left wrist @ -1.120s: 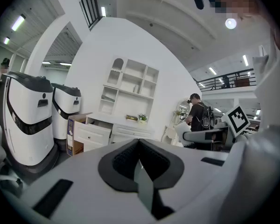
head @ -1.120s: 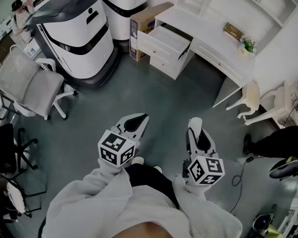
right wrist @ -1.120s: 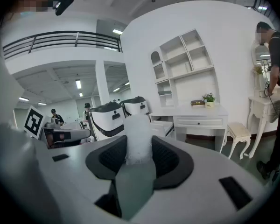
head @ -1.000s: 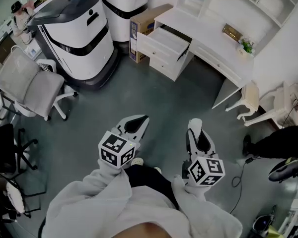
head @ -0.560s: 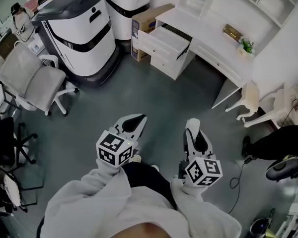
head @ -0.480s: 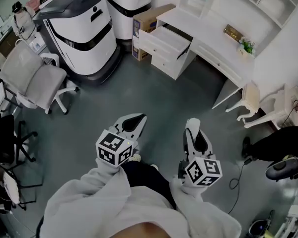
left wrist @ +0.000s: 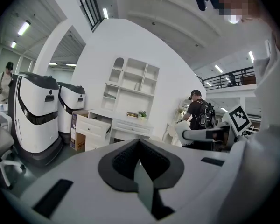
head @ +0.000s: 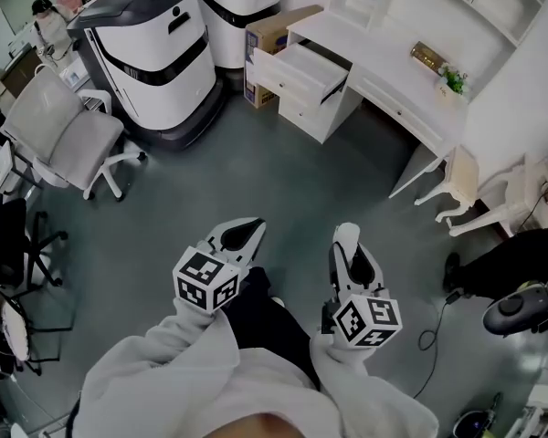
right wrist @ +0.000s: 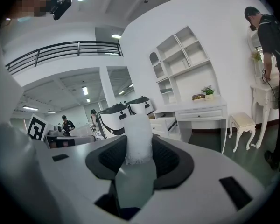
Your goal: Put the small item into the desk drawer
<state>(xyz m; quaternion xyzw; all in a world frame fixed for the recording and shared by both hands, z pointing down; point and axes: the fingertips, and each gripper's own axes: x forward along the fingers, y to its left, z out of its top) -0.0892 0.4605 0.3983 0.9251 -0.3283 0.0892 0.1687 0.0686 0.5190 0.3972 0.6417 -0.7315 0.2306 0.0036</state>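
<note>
Gripping small white item (right wrist: pixel 139 132) in right gripper (right wrist: pixel 139 148) fingers (right wrist: pixel 171 160), left gripper (left wrist: pixel 140 144) fingers (left wrist: pixel 117 161) clenched empty, drawer (head: pixel 303 64) open

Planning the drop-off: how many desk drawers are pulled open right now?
1. The top drawer beside the cardboard box stands open. The drawer below it and the wide one under the desktop look shut; others may be hidden.

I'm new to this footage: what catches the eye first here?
The right gripper, low in the head view, grips a small white item between its fingers. Ahead at the top, the white desk has its drawer open, with two big white-and-black machines to its left.
</note>
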